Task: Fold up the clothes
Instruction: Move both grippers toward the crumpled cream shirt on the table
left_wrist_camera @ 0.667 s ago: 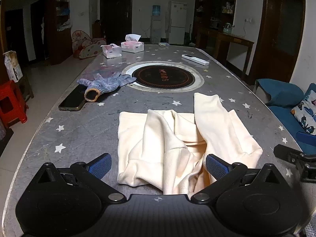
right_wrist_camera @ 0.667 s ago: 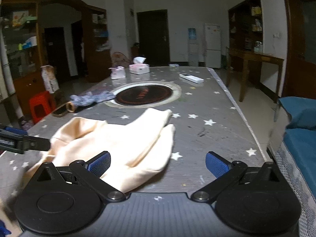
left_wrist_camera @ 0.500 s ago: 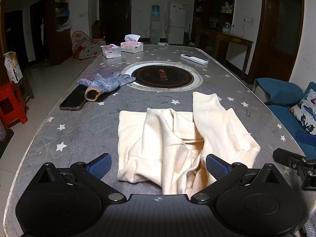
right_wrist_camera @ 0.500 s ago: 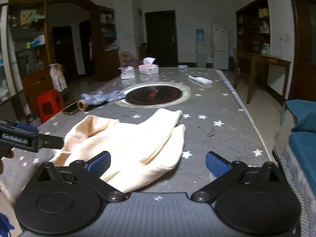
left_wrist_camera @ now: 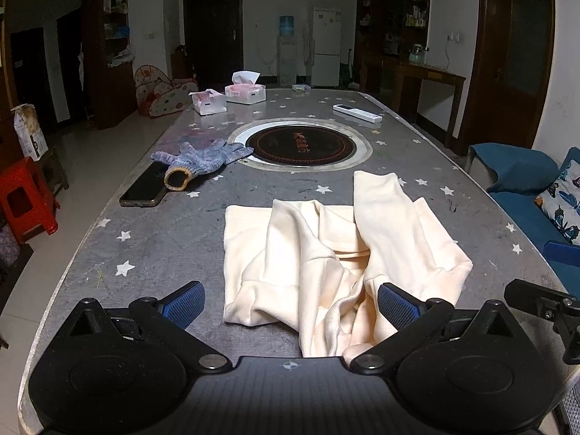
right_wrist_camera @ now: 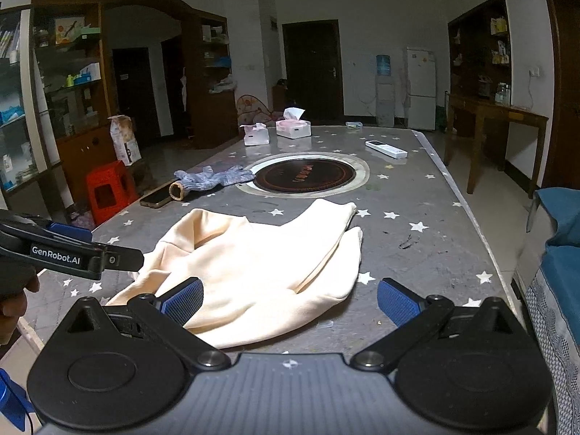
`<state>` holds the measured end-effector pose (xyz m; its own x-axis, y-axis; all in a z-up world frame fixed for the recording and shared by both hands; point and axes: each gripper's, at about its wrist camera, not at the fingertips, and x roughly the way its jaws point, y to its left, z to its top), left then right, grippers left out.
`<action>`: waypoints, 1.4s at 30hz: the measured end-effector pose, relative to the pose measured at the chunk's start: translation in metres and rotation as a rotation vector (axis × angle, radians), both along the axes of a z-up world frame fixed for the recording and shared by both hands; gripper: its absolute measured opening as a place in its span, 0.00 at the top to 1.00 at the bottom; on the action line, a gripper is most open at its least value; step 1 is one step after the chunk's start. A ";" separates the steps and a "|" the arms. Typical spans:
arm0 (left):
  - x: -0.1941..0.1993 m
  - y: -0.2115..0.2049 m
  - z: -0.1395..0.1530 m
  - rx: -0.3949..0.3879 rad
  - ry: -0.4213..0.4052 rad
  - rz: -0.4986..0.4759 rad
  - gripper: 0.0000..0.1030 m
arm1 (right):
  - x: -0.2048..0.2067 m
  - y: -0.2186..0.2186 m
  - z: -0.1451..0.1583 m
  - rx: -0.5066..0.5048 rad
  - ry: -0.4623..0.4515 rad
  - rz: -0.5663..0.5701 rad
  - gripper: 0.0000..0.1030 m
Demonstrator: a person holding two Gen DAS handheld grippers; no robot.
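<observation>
A cream garment (left_wrist_camera: 326,253) lies crumpled on the grey star-patterned table (left_wrist_camera: 163,239), one sleeve stretched toward the round hob. It also shows in the right wrist view (right_wrist_camera: 261,268). My left gripper (left_wrist_camera: 290,306) is open and empty, hovering over the garment's near edge. My right gripper (right_wrist_camera: 288,299) is open and empty, above the garment's near right part. The left gripper shows from the side at the left of the right wrist view (right_wrist_camera: 72,253); the right gripper's body shows at the right edge of the left wrist view (left_wrist_camera: 543,304).
A grey knit glove (left_wrist_camera: 203,161) and a dark phone (left_wrist_camera: 145,188) lie at the left. A round inset hob (left_wrist_camera: 301,145) sits mid-table. Two tissue boxes (left_wrist_camera: 244,92) and a white remote (left_wrist_camera: 357,112) lie at the far end. A blue sofa (left_wrist_camera: 525,181) stands right.
Both grippers have pulled back and risen slightly from the garment; the right wrist view now takes in more of the table. The garment has not moved.
</observation>
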<state>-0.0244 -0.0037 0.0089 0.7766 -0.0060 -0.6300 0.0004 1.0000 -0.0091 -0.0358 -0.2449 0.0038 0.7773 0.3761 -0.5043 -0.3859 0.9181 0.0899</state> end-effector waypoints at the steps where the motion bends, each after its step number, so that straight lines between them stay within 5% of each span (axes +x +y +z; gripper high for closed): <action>1: 0.001 0.000 0.000 0.000 -0.001 0.000 0.00 | 0.000 0.001 0.001 0.000 -0.001 0.002 0.00; 27: -0.010 0.004 0.005 -0.011 -0.015 0.028 0.00 | -0.010 0.010 0.002 -0.025 0.012 0.004 0.01; 42: 0.002 0.001 0.007 0.001 -0.013 0.001 0.00 | -0.001 0.012 0.003 -0.035 0.053 -0.003 0.09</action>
